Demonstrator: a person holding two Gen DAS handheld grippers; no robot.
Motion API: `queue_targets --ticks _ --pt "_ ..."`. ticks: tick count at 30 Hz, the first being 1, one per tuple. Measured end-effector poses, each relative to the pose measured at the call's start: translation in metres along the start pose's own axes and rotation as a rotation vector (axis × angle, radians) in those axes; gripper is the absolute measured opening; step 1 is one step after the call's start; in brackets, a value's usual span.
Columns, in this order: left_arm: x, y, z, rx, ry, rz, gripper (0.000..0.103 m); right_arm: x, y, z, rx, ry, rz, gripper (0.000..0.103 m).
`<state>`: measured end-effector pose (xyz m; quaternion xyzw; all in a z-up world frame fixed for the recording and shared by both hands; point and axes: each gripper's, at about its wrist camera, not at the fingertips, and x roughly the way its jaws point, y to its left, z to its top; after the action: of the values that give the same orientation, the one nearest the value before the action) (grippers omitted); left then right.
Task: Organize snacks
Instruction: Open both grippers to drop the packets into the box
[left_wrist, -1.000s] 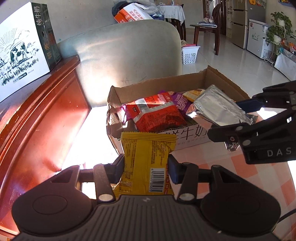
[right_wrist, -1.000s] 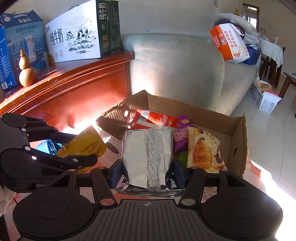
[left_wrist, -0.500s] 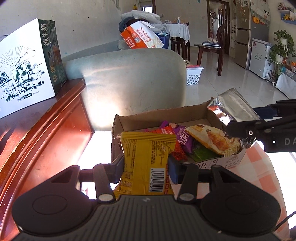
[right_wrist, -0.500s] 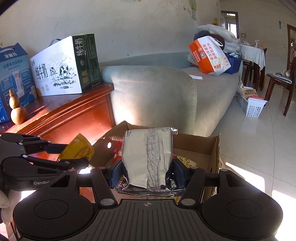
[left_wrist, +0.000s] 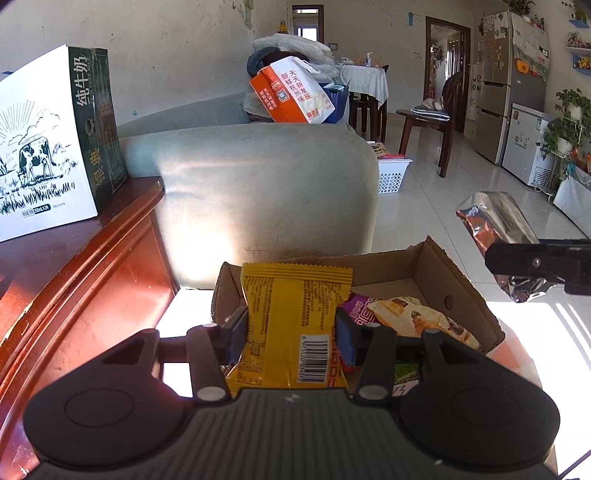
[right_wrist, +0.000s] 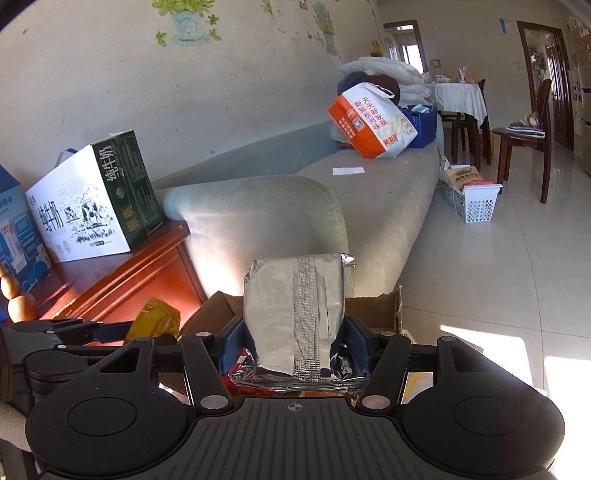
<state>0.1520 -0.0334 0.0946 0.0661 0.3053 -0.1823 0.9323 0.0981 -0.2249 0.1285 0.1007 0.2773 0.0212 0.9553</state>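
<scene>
Snacks first: on the left there's a yellow packet (left_wrist: 291, 325) pinched upright in the left gripper (left_wrist: 291, 334), jaws squeezed in tight on both its sides, hanging over the near-left corner of the cardboard box (left_wrist: 458, 291). Inside the box are a purple packet (left_wrist: 360, 310) and a pastry packet (left_wrist: 413, 319). Off to the right, the right gripper (right_wrist: 294, 349) has a silver foil packet (right_wrist: 295, 314) clamped the same way, above the box's right side.
</scene>
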Motion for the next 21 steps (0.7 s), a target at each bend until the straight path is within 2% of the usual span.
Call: queue_targets --ticks 8,13,15,17,21 --pt "0.032 -0.010 0.007 -0.030 0.025 -0.032 0.047 0.025 -0.010 0.002 0.082 0.039 -0.012 0.058" --pt "0.050 -0.013 0.008 -0.079 0.024 -0.065 0.049 0.046 -0.014 -0.003 0.123 0.056 -0.061 0.058" --pt "0.057 -0.018 0.005 -0.076 0.040 -0.059 0.070 0.052 -0.018 -0.006 0.155 0.061 -0.106 0.060" --pt "0.059 -0.022 0.002 -0.075 0.047 -0.045 0.083 0.055 -0.021 -0.008 0.178 0.068 -0.122 0.071" --pt "0.050 -0.021 0.003 -0.069 0.030 -0.044 0.083 0.049 -0.021 -0.008 0.193 0.057 -0.101 0.072"
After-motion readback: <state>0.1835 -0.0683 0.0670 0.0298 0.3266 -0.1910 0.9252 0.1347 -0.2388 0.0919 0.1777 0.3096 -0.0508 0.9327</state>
